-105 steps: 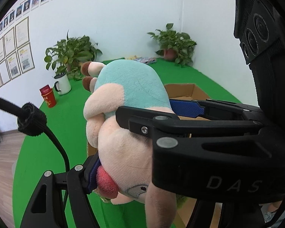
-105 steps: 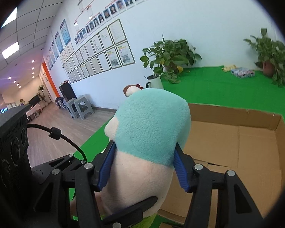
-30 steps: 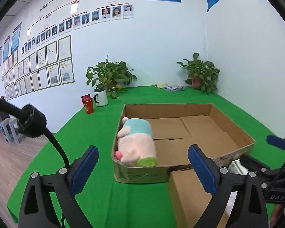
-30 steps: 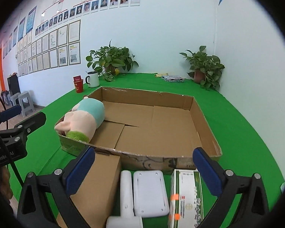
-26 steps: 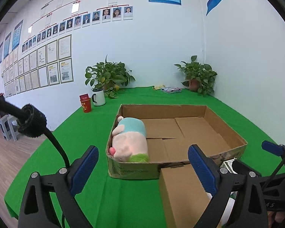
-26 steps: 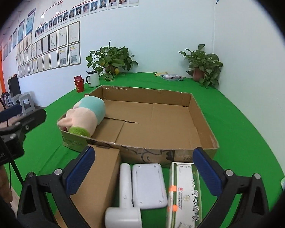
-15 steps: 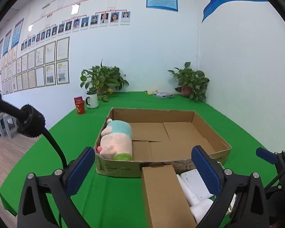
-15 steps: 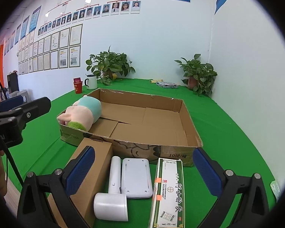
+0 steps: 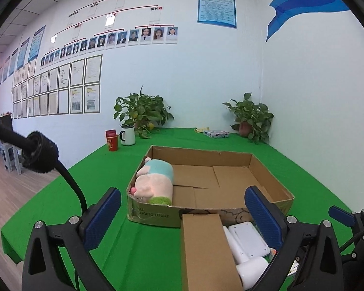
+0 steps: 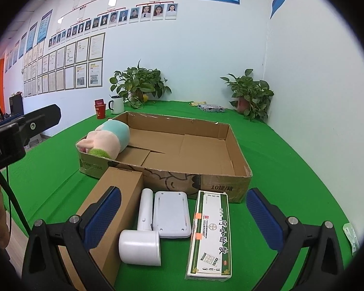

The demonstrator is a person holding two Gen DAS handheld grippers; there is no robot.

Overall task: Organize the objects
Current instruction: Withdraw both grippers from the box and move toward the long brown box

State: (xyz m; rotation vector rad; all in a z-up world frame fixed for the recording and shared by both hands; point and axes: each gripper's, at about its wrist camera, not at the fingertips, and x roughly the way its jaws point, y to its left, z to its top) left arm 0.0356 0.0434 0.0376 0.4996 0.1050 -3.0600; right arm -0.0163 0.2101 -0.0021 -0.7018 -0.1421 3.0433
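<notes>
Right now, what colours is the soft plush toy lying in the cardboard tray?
Mint-teal and pale pink, with a fuzzy green end; the plush toy shows best in the right wrist view.

A green-covered table (image 10: 291, 169) ran back to the corner. On it sat an open cardboard tray (image 10: 233, 181); just before it lay a brown carton (image 10: 123, 189), a white handheld device (image 10: 143, 228), a white flat unit (image 10: 172, 213) and a green-edged box (image 10: 211, 232). Farther back stood a red cup (image 10: 100, 111), a white mug (image 10: 117, 105) and two potted plants (image 10: 251, 92).
</notes>
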